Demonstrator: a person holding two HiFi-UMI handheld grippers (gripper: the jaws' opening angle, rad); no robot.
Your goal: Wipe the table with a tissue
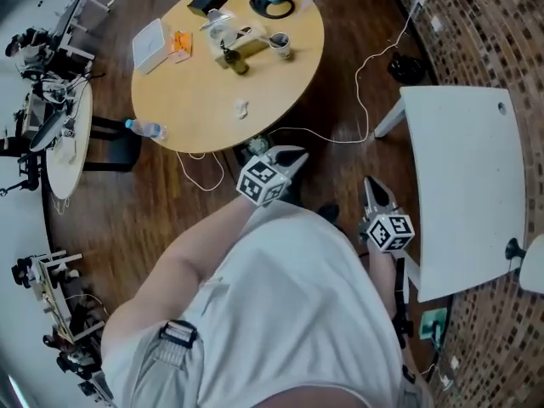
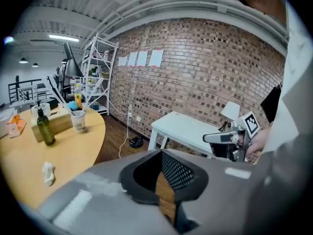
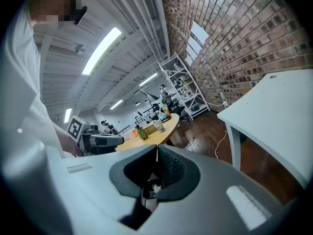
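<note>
Wiping not begun: tissue (image 1: 241, 107) lies untouched on round table (image 1: 191, 92); left gripper (image 1: 291, 155) and right gripper (image 1: 371, 187), both clenched empty, off table's near edge.

Head view steeply down, 2 gripper views near-level, sharing round table (image 1: 204, 100)

a lab-like workshop with brick wall (image 2: 205, 67) and metal shelving (image 2: 100, 75)

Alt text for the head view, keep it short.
Looking down on a person in white holding the left gripper and right gripper, both shut, short of a round wooden table. A crumpled tissue lies on it, nearer than the clutter at its far side; a white table stands at right.
</note>
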